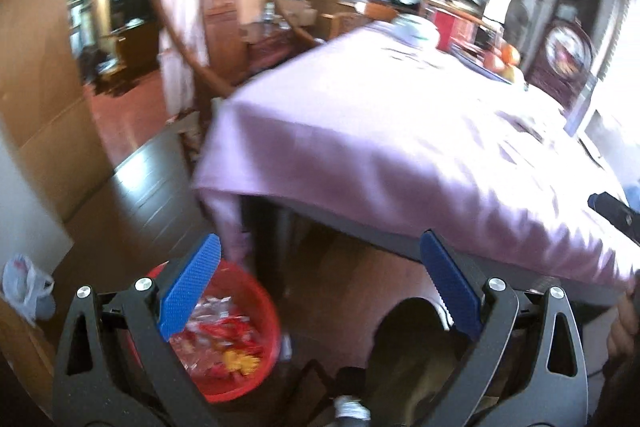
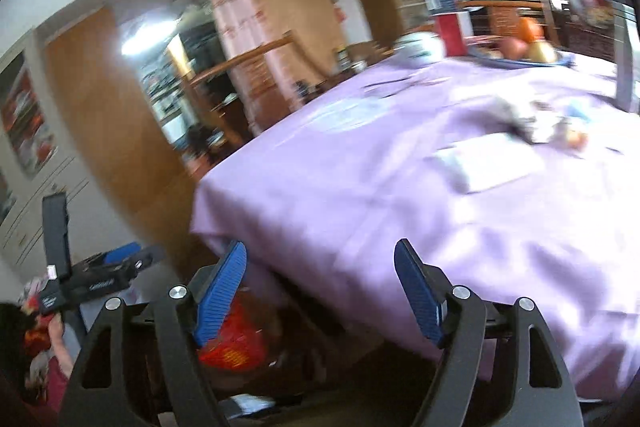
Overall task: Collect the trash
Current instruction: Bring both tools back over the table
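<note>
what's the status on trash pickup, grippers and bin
Left gripper and right gripper open, empty. Red bin holds wrappers. Litter remains on purple tablecloth.

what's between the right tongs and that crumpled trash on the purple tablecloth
Nothing visible. The right tongs are open and empty near the table's front edge, and the crumpled trash lies farther back to the right. Only bare purple tablecloth and a flat white paper lie in between.

I see the red bin (image 1: 240,359) standing upright on the floor beside the worktop's corner, about half full of crumpled red, yellow and clear wrappers (image 1: 218,341). More crumpled litter (image 2: 548,125) lies on the lilac cloth toward the worktop's far side, blurred.
</note>
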`<move>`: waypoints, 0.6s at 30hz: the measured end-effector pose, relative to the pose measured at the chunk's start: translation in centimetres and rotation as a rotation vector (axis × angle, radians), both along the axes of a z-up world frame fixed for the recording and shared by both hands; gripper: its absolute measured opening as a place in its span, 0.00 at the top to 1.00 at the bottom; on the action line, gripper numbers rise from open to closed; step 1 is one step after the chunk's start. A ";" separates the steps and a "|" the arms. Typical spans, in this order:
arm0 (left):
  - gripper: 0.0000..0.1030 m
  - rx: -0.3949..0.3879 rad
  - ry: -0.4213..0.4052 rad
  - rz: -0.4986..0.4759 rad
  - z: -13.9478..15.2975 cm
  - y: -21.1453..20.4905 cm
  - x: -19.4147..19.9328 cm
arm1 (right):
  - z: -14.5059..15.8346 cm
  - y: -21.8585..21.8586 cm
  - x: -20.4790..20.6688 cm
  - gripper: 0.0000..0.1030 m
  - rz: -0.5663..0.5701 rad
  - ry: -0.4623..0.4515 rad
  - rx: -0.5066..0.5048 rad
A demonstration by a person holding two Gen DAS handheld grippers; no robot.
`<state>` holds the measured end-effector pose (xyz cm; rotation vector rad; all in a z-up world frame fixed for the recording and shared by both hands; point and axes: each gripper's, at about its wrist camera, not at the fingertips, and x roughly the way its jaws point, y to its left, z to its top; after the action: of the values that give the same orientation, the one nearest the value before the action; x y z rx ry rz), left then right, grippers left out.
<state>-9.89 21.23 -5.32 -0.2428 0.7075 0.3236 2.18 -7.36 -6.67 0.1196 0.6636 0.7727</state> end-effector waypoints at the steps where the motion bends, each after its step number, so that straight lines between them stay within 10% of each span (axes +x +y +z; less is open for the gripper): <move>1: 0.07 0.007 0.005 -0.027 0.2 -1.0 1.1 | 0.0 -1.2 0.6 0.26 -0.030 -0.005 0.000; 18: 0.07 0.131 0.045 -0.400 1.8 -16.2 19.4 | -0.4 -14.7 14.4 0.21 -0.399 -0.028 -0.043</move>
<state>9.52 4.98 -3.49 0.0332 0.7577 -0.0068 16.56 -22.03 -7.10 0.1951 0.6049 0.3761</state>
